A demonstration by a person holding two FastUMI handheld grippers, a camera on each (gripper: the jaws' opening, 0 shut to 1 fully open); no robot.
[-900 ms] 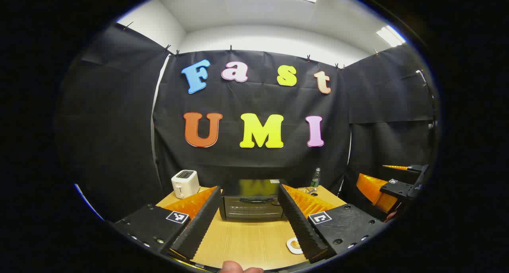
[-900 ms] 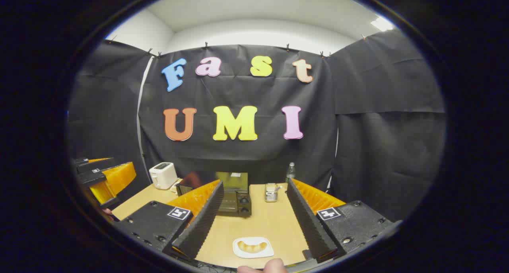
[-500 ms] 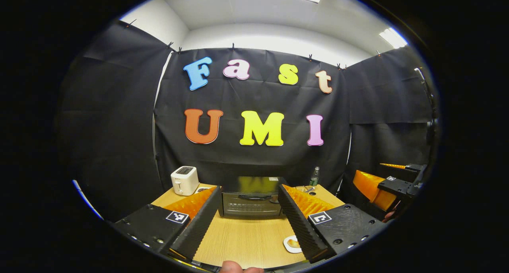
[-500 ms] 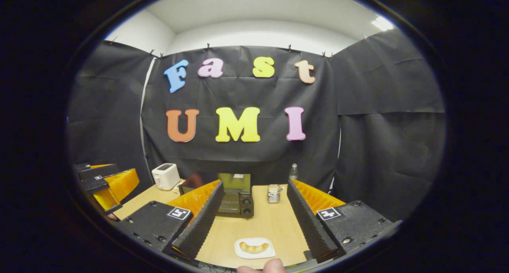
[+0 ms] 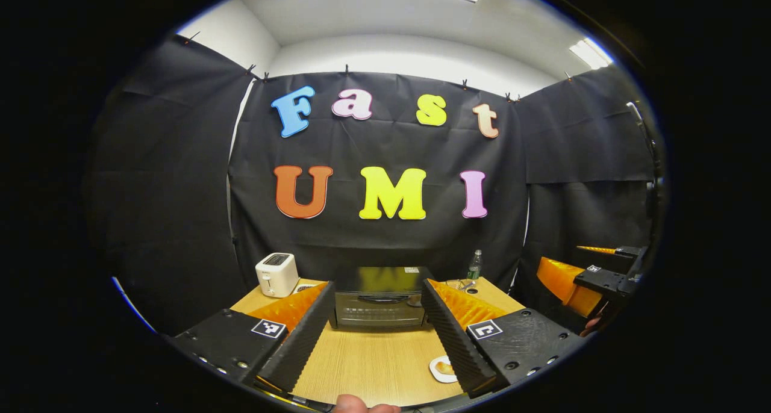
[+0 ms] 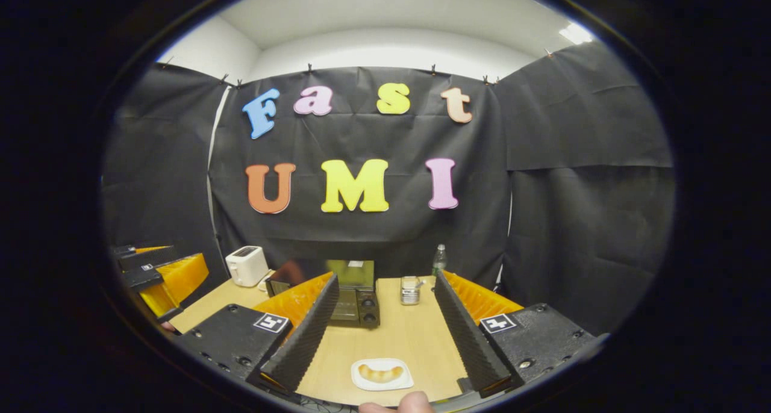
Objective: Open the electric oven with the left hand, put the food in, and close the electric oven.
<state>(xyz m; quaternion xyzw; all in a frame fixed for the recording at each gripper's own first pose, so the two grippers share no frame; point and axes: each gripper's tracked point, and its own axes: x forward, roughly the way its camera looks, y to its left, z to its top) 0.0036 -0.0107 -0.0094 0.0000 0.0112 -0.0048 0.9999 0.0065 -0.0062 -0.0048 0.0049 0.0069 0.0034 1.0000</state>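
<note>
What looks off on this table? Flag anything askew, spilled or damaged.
Nothing stands out. The oven sits square with its door shut, the toaster and bottle stand upright, and the bread lies on its plate. Both grippers, left and right, are open above the table.

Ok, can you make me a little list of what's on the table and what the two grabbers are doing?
table: light wooden tabletop
oven: black electric oven with a glass door, door shut, at the back
food: golden curved pastry on a small white plate, near the front edge
other things: white toaster; green-capped clear bottle; small metal container
left gripper: jaws open, holding nothing, pointed at the oven
right gripper: jaws open, holding nothing, above the plate
</note>
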